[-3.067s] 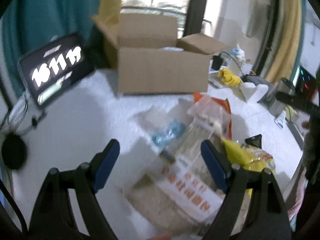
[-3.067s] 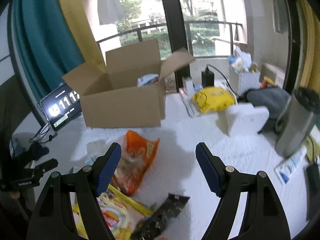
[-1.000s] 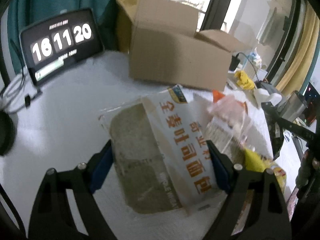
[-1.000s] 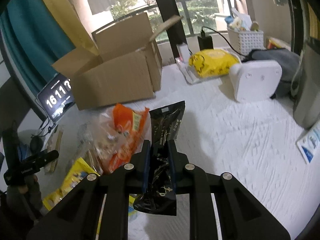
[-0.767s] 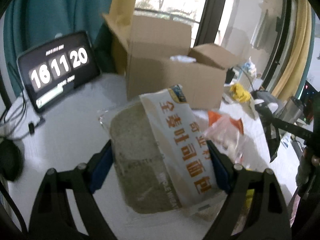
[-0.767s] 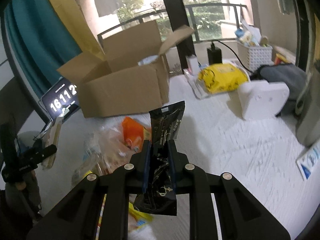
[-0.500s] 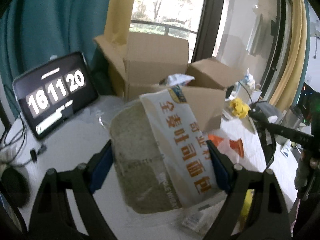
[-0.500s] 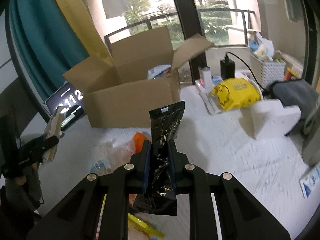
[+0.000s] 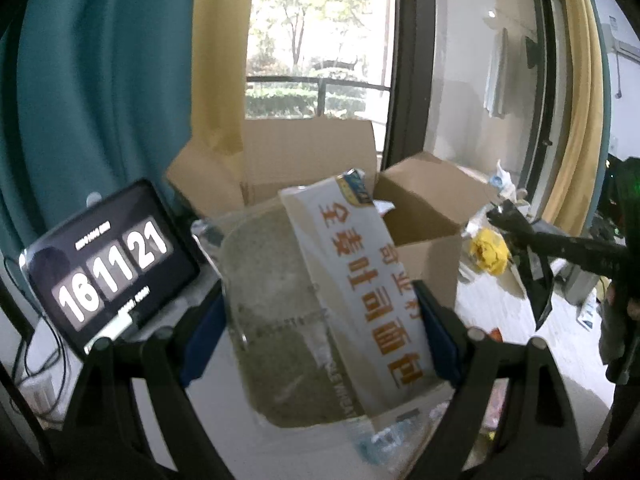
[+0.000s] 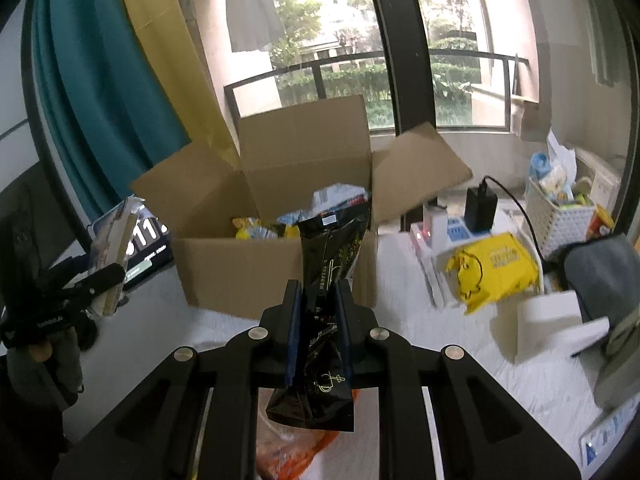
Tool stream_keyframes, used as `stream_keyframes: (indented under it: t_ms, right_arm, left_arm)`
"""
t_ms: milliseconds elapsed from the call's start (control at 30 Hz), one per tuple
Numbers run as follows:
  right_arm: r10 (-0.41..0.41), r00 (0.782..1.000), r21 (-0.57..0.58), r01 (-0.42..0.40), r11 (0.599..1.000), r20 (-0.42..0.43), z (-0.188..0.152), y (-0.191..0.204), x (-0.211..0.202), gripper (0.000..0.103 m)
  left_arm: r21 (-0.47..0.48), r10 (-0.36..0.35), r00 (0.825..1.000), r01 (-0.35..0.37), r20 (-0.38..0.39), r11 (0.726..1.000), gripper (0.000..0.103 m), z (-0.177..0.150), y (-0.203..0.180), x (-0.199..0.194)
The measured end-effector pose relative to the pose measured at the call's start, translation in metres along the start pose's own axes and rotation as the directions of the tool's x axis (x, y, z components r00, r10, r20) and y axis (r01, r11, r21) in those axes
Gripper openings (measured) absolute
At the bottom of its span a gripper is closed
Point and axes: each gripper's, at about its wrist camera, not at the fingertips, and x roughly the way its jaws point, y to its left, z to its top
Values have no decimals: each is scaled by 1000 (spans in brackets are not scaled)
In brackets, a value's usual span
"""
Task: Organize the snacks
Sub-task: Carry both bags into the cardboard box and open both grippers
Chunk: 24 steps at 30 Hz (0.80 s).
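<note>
— Bread first: what does my left wrist camera show?
— My left hand-held gripper (image 9: 320,332) clamps a whole-wheat toast bag (image 9: 316,304) between its blue pads, raised off the white worktop (image 9: 224,412) in front of the open cardboard box (image 9: 420,216). A tablet clock (image 9: 108,264) stands at the left.
— And my right wrist camera?
— My right hand-held gripper (image 10: 318,320) pinches a black snack pouch (image 10: 326,280), upright, before the cardboard box (image 10: 248,272), which holds packets. An orange snack bag (image 10: 292,452) lies below on the worktop (image 10: 460,348).
</note>
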Motion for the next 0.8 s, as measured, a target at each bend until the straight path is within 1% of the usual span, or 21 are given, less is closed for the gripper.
stream_keyframes:
  t_ms: [133, 233, 500, 667, 800]
  right_arm:
    - [9, 1000, -4, -9, 1000, 8, 10, 0, 8, 18]
    - [10, 1000, -14, -10, 1000, 17, 19, 0, 14, 18]
    - [7, 997, -65, -2, 998, 77, 55, 1, 27, 18]
    - [12, 994, -87, -2, 996, 113, 78, 3, 39, 18]
    - [14, 991, -87, -2, 996, 130, 89, 3, 52, 18]
  left_arm:
    - [4, 12, 1000, -12, 16, 1000, 88, 13, 3, 8]
    - [10, 6, 1000, -7, 17, 1000, 88, 22, 3, 15]
    - [58, 8, 999, -11, 46, 998, 88, 47, -3, 36]
    - [59, -6, 999, 3, 38, 998, 88, 58, -8, 59]
    - [61, -23, 999, 21, 30, 998, 88, 66, -18, 78]
